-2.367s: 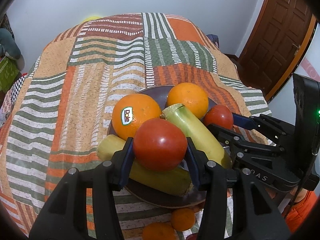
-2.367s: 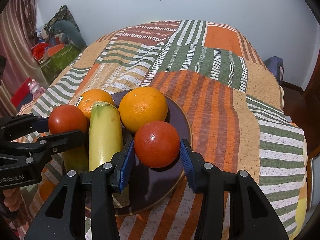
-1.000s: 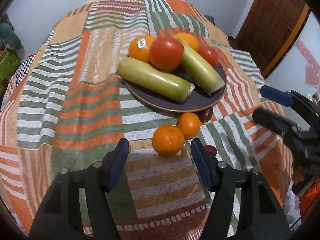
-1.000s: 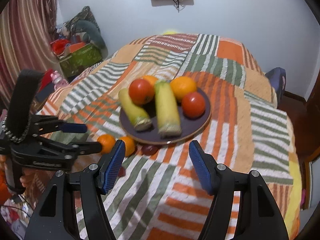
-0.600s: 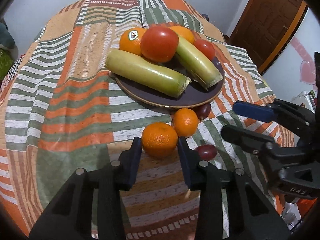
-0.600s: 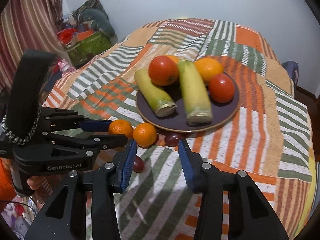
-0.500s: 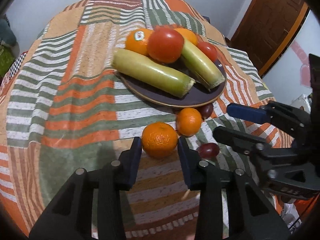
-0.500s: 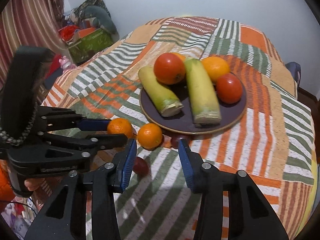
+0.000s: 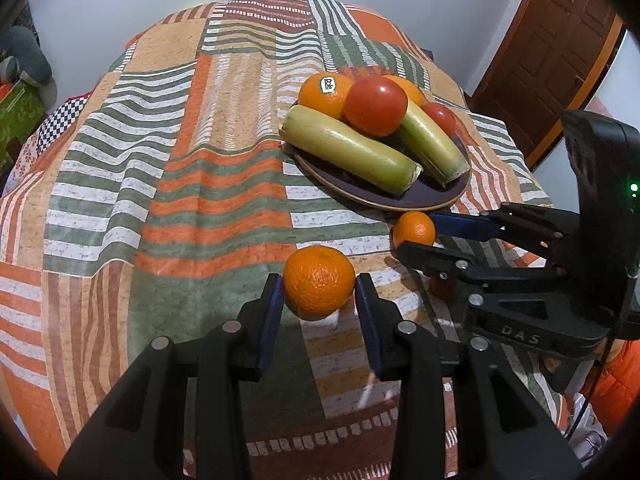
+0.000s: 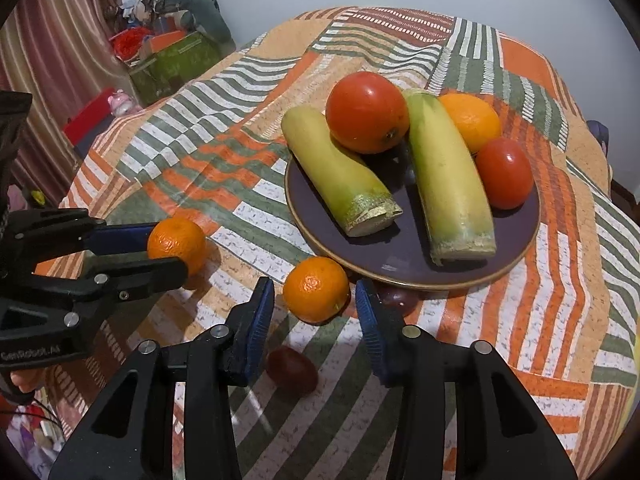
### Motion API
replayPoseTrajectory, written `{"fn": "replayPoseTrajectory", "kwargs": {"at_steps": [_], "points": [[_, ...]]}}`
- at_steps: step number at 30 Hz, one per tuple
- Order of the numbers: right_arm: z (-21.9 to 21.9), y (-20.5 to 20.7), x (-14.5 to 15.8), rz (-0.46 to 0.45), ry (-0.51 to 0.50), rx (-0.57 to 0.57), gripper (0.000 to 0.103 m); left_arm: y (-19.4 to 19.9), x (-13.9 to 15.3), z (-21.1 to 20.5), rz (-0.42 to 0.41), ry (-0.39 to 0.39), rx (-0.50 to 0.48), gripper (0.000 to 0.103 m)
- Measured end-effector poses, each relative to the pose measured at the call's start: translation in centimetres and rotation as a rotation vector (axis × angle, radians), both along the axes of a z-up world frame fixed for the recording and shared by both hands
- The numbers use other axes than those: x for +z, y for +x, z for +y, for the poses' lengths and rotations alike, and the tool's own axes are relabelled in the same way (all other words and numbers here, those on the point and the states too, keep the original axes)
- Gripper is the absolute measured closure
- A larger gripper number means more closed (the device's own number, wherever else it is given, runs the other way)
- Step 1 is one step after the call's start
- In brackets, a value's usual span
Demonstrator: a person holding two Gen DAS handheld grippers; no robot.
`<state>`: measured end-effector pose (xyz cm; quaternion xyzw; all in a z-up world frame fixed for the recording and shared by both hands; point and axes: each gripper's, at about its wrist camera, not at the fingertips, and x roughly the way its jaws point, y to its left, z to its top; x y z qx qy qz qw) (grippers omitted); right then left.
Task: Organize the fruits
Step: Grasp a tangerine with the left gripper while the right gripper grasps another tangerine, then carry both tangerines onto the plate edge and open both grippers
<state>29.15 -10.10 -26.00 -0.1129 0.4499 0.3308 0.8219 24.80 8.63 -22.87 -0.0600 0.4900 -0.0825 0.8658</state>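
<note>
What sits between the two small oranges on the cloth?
Only bare striped cloth lies between the left orange and right orange, seen in the right wrist view.

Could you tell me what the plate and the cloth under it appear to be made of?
Plate: probably glazed ceramic, dark purple with a gold rim and glossy highlights. Cloth: looks like printed woven fabric, matte, with soft wrinkles and folds.
</note>
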Motion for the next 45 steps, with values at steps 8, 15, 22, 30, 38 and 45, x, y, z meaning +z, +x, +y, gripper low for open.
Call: {"fn": "replayPoseTrajectory", "kwargs": {"at_steps": [8, 15, 22, 30, 38, 45], "points": [[-0.1, -0.2, 0.1, -0.007, -0.004, 0.007, 0.072, 0.0, 0.5, -0.5, -0.009, -0.001, -0.005, 0.066], [-1.8, -1.3, 1.6, -0.041, 0.025, -0.003, 0.072, 0.3, 1.4, -1.1, -0.027, 0.001, -0.011, 0.066], [-4.3, -0.7, 3.8, -0.087, 0.068, -0.056, 0.072, 1.3, 2.2, -2.4, -0.046, -0.001, -0.027, 0.066], [-6.9, 0.6, 4.9, -0.128, 0.088, -0.129, 0.072, 2.9, 2.6, -3.5, -0.061, -0.006, -0.042, 0.066], [-8.2, 2.4, 4.8, -0.142, 0.085, -0.168, 0.072, 4.9, 2.4, -4.2, -0.065, -0.001, -0.047, 0.066], [-8.2, 4.1, 3.7, -0.141, 0.071, -0.188, 0.072, 6.4, 1.1, -4.1, -0.042, 0.005, -0.037, 0.066]]}}
